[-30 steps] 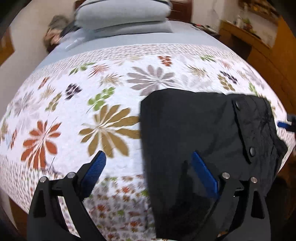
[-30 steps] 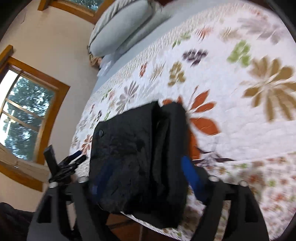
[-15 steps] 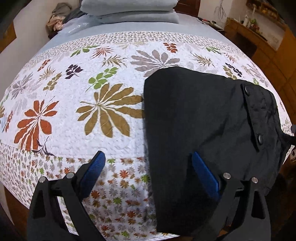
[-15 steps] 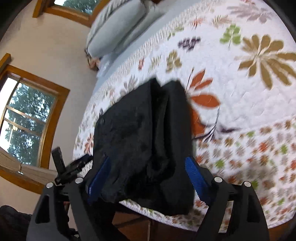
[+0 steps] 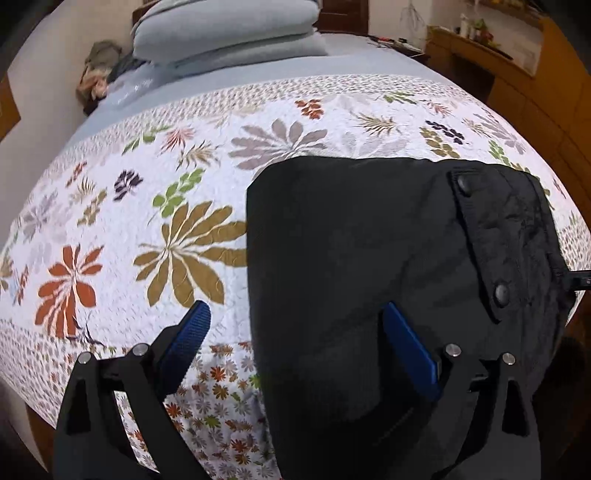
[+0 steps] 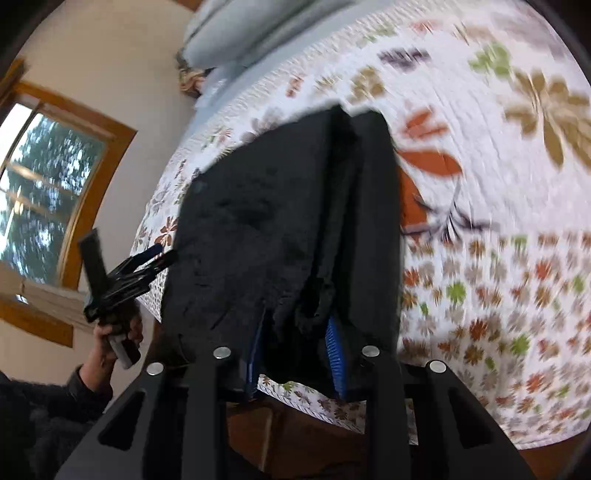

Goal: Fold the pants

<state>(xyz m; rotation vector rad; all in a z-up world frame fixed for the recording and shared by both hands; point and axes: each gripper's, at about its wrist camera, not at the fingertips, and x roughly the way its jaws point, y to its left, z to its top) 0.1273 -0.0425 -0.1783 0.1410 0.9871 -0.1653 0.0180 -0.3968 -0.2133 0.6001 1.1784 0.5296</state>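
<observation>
A: Where do the black pants (image 5: 369, 258) lie?

B: Folded into a thick bundle on the flower-print quilt (image 5: 147, 206), at the bed's near edge. One end hangs a little over that edge. In the left wrist view a flap with two snap buttons (image 5: 500, 293) sits on the bundle's right side.

A: And the left gripper (image 5: 295, 343)?

B: Its blue pads stand wide apart. The left pad (image 5: 188, 339) is over bare quilt, the right pad (image 5: 410, 347) is over the black cloth, and nothing is pinched between them. The pants' left border runs up between the two pads.

A: What about the right gripper (image 6: 295, 354)?

B: Its blue fingers are drawn close together, with a fold of the black cloth bunched between them at the bundle's overhanging end. So it has the pants clamped. That view is blurred, and the quilt's flowers smear.

A: Is the other tool visible from there?

B: Yes. In the right wrist view the left gripper (image 6: 155, 258) shows at the left, held in the person's hand (image 6: 118, 332), just beside the far side of the pants. A wood-framed window (image 6: 55, 177) is behind it.

A: Anything else on the bed?

B: Grey pillows (image 5: 225, 29) are stacked at the head, well apart from the pants.
</observation>
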